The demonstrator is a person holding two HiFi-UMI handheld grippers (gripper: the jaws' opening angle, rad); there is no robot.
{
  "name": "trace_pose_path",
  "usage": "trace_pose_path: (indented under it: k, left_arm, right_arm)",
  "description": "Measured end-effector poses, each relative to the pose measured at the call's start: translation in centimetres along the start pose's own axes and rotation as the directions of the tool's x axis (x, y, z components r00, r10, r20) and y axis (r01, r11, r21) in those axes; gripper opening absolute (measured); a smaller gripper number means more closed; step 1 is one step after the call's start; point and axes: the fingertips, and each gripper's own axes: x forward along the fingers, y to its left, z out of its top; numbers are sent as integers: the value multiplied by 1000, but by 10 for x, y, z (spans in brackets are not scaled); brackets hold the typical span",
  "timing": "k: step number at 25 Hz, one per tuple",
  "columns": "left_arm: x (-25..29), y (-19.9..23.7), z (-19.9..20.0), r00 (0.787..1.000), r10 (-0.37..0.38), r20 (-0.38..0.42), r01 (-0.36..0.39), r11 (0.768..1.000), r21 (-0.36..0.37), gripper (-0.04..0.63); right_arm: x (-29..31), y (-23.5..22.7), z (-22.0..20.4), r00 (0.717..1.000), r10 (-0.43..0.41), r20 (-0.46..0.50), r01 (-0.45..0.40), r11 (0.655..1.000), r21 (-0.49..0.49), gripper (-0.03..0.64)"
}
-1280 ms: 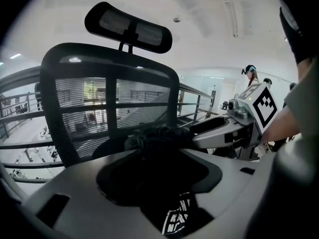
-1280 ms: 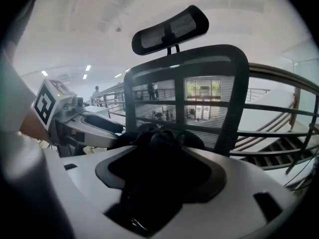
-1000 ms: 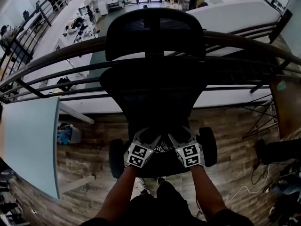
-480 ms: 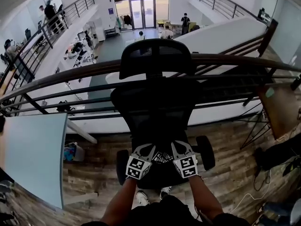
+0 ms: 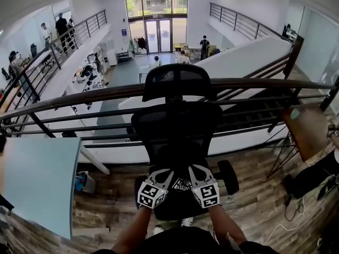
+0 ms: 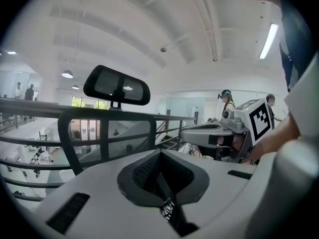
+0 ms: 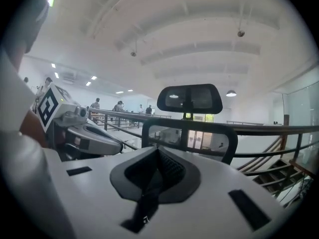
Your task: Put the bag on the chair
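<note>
A black mesh office chair (image 5: pixel 177 128) faces me, its back to a railing. Both grippers hover side by side over the front of its seat (image 5: pixel 177 209). My left gripper (image 5: pixel 167 173) is shut on a black bag strap (image 6: pixel 168 210) with white print. A second dark strap (image 7: pixel 144 203) sits in my shut right gripper (image 5: pixel 196 170). A patterned bit of the bag (image 5: pixel 181 184) shows between the two; the rest of the bag is lost against the black seat. In each gripper view the chair's backrest (image 6: pixel 107 138) (image 7: pixel 189 133) stands ahead.
A dark metal railing (image 5: pixel 79 97) runs just behind the chair, with a drop to a lower floor beyond it. A pale blue tabletop (image 5: pixel 37 179) lies at the left and a wooden table (image 5: pixel 307 131) at the right. Cables (image 5: pixel 296 205) trail on the wooden floor at the right.
The head view has drawn back and up, so the chair looks smaller and farther off. Both grippers stay together over the seat's front with the patterned bag piece between them.
</note>
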Motion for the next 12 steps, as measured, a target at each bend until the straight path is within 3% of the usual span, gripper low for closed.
trace_pose_path:
  k: [5,12]
  left_arm:
    - [-18,6,15,998,24,50,-23,1000,-19,11]
    - [-37,11,26,996,38,78,-40,999,28,11]
  right_arm:
    - [-2,12,18,999,9,38,-9,1000,-16,18]
    - [0,31,38,995,43,95,-42,999,-11,18]
